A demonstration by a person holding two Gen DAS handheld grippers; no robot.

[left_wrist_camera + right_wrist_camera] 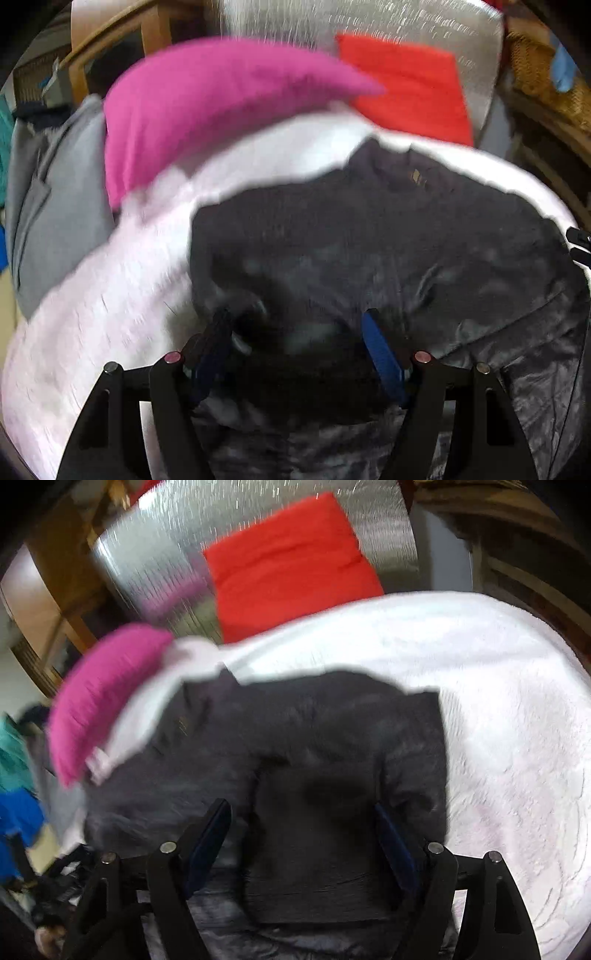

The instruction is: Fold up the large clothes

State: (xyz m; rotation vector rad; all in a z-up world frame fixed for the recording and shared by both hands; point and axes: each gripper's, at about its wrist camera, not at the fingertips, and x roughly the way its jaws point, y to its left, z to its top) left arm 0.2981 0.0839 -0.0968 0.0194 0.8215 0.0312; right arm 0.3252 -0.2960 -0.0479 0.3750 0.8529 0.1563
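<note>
A dark grey padded garment lies on a white fluffy blanket. My left gripper hovers over its near part with the jaws wide apart. Dark cloth bunches between the fingers, but the blue pad on the right finger shows bare. My right gripper is open too, straddling a flat folded section of the same garment, with a gap beside the left finger. Both views are blurred by motion.
A pink cloth and a folded red cloth lie beyond the blanket on a silver mat. A grey garment lies at the left. Wooden furniture stands behind.
</note>
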